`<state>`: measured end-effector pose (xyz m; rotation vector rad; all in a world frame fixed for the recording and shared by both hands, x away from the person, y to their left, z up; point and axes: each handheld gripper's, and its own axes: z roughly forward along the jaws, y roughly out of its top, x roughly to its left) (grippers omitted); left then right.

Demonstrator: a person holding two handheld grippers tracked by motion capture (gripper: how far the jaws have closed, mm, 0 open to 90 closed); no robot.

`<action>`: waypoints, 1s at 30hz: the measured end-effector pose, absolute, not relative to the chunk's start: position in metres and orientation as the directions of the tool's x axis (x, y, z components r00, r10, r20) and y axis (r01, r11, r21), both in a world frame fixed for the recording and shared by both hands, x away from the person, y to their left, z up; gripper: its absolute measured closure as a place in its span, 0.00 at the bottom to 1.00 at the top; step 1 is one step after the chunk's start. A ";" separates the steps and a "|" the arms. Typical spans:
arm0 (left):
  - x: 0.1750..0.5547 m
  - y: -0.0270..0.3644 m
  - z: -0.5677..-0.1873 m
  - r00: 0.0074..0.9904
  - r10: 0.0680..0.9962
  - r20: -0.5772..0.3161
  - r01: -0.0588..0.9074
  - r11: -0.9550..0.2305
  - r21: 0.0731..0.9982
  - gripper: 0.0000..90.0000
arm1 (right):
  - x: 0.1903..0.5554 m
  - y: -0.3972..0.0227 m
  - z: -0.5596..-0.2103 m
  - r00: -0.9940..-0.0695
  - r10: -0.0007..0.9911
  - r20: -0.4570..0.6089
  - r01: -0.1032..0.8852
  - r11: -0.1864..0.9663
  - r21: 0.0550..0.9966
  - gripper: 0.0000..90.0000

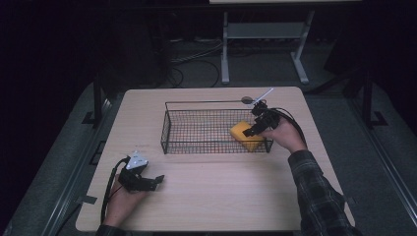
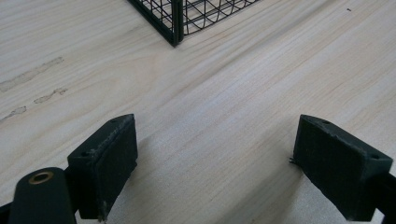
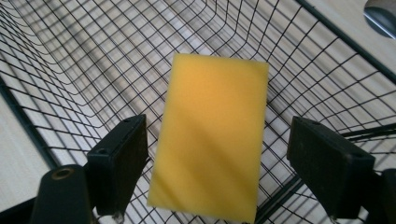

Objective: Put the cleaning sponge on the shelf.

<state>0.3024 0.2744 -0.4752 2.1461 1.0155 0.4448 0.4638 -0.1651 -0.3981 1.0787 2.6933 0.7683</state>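
Note:
A yellow sponge (image 1: 243,133) lies in the right end of a black wire basket (image 1: 211,103) on the wooden table. My right gripper (image 1: 252,131) reaches over the basket's right rim and hovers at the sponge. In the right gripper view the sponge (image 3: 215,135) sits between the open jaws, a gap showing on each side, with the basket's mesh (image 3: 70,70) under it. My left gripper (image 1: 153,182) rests low over the table at the front left, open and empty. Its view (image 2: 215,149) shows bare wood and a corner of the basket (image 2: 175,21).
A small round metal piece (image 1: 247,100) with a white stick (image 1: 264,94) sits on the table just behind the basket; it shows as a grey edge (image 3: 380,18) in the right gripper view. Bare tabletop (image 1: 216,196) stretches in front of the basket.

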 end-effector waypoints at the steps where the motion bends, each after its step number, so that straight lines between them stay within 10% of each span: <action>1: 0.302 0.274 -0.475 0.632 0.775 0.007 0.530 -0.439 0.725 0.14 | 0.463 -0.166 -0.396 -0.731 0.680 0.057 0.606 0.609 0.512 0.22; 30: 0.302 0.274 -0.475 0.631 0.775 0.007 0.531 -0.439 0.725 0.14 | 0.423 -0.216 -0.367 -0.685 0.728 0.045 0.599 0.527 0.603 0.14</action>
